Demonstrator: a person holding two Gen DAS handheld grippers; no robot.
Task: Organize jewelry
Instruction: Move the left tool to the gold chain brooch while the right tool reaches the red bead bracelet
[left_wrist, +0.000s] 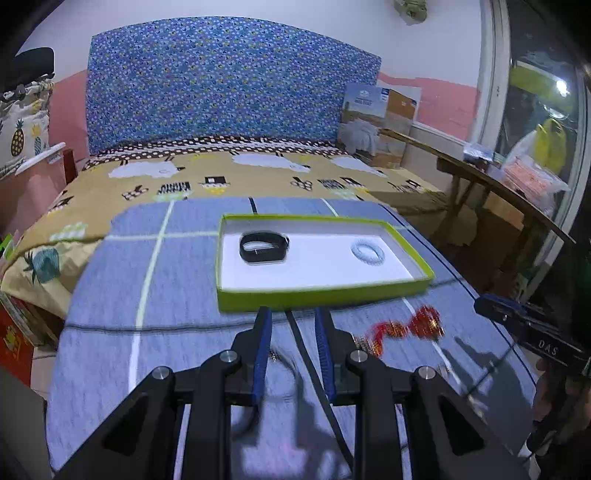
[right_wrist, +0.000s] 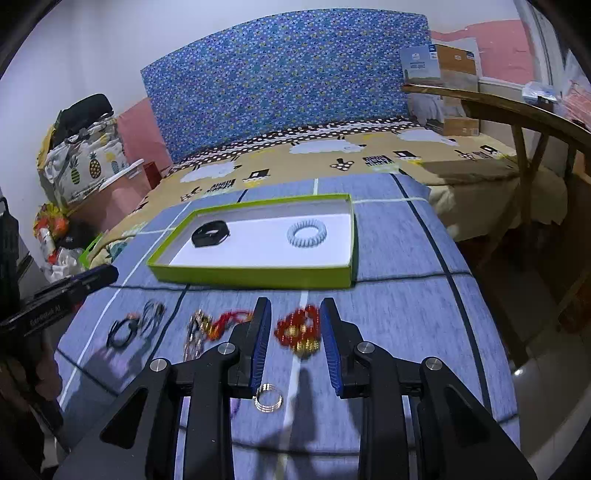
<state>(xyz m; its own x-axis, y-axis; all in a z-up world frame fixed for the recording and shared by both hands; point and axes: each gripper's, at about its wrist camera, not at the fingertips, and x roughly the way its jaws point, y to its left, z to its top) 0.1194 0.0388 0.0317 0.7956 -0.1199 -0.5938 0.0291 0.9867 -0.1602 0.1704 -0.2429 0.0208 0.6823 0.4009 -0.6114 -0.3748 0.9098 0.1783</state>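
Observation:
A shallow green tray (left_wrist: 325, 295) (right_wrist: 251, 277) with a white floor lies on the blue checked cloth. Inside it are a black bracelet (left_wrist: 264, 248) (right_wrist: 210, 233) on the left and a pale blue coiled ring (left_wrist: 367, 252) (right_wrist: 307, 233) on the right. My left gripper (left_wrist: 293, 314) hovers open before the tray's near wall, with nothing between its fingers. My right gripper (right_wrist: 295, 306) is open above a red bead bracelet (right_wrist: 299, 328) (left_wrist: 424, 321) lying on the cloth; its pads are clear of the beads.
On the cloth in front of the tray lie a red-gold chain (right_wrist: 221, 321), two dark bangles (right_wrist: 122, 332) and a coiled gold ring (right_wrist: 269, 401). A wooden table (left_wrist: 480, 177) stands to the right, and a patterned bed (left_wrist: 221, 177) lies behind.

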